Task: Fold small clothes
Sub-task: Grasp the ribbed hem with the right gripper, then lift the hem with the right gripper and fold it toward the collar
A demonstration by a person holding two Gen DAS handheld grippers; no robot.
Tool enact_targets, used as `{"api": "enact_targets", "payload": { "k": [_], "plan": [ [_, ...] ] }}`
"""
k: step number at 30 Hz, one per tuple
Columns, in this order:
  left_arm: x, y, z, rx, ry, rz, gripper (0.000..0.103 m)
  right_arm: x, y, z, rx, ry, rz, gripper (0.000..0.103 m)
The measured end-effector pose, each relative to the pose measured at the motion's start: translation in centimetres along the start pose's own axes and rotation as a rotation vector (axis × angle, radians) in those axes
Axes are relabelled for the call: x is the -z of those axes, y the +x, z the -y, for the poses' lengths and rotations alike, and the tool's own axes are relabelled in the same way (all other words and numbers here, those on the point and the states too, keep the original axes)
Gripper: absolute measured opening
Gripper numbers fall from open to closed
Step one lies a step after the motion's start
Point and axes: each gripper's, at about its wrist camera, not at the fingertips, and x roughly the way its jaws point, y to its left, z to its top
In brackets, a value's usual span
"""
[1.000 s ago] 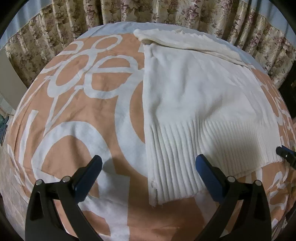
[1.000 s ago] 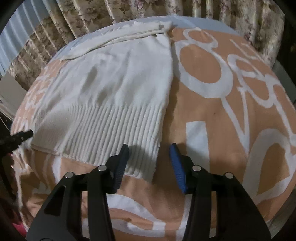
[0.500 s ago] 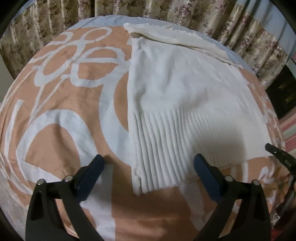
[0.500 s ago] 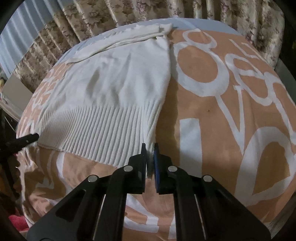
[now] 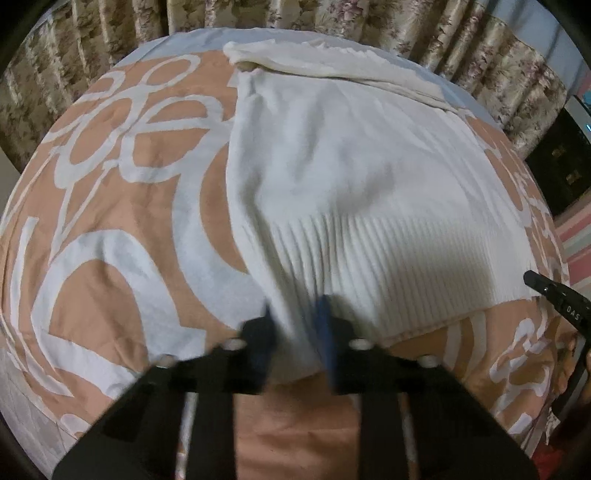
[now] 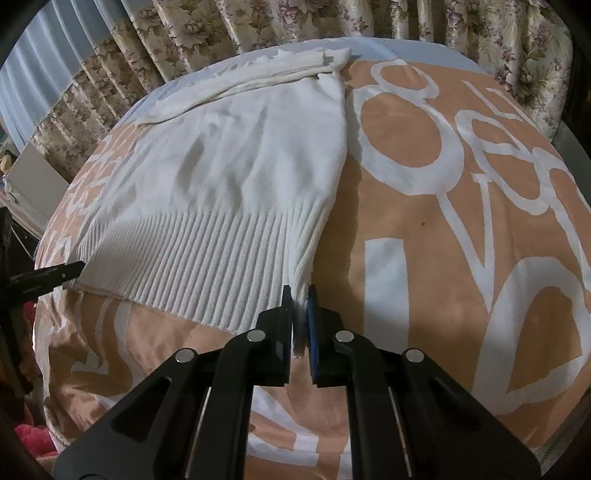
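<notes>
A white knit sweater [image 5: 351,177] lies flat on an orange and white patterned bedspread [image 5: 110,229], ribbed hem toward me, sleeves folded across the far end. My left gripper [image 5: 295,325] is blurred and closed around the hem's left corner, with cloth bunched between its blue pads. In the right wrist view the sweater [image 6: 240,177] spreads to the left, and my right gripper [image 6: 299,306] is shut on the hem's right corner. Each gripper's tip shows at the edge of the other's view.
Floral curtains [image 5: 332,18] hang behind the bed. A dark cabinet [image 5: 565,162] stands at the right of the left wrist view. The bedspread [image 6: 461,221] extends to the right of the sweater.
My left gripper has moved in onto the hem's left corner and closed on it. My right gripper closed on the right corner half a second ago and stays shut.
</notes>
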Motion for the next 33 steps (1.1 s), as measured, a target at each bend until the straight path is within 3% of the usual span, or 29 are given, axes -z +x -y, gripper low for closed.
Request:
{"api": "enact_targets", "payload": {
  "k": [7,13,19,23,25,27,28,33],
  "plan": [
    [-0.6,-0.8,-0.6,0.005,-0.006,0.035,0.011,-0.4,-0.9,-0.9,-0.043,-0.029,0.029,0.007],
    [-1.0,-1.6,-1.2,0.039,-0.021,0.051,0.011,-1.0,-2.2,1.6,-0.073,0.040,0.068,0.006],
    [-0.2,-0.7,-1.2,0.039,-0.010,0.008,0.011,-0.8,-2.1,1.6,-0.083,0.024,0.017,0.006],
    [-0.2,-0.2,-1.8,0.061,-0.031,-0.009,0.011,-0.4,-0.3,1.9,-0.122,0.030,-0.074,0.007],
    [-0.2,-0.2,-1.6,0.052,-0.015,-0.008,0.012,-0.4,-0.4,1.9,-0.145,0.028,-0.077,0.010],
    [-0.2,-0.2,-1.5,0.048,-0.001,-0.008,0.013,-0.5,-0.7,2.5,-0.167,0.053,-0.078,0.030],
    [-0.2,-0.1,-1.5,0.049,0.001,-0.009,0.013,-0.7,-0.7,2.9,-0.173,0.073,-0.069,0.035],
    [-0.2,0.0,-1.2,0.030,0.025,-0.011,0.013,-1.1,0.6,2.6,-0.199,0.096,-0.104,0.036]
  ]
}}
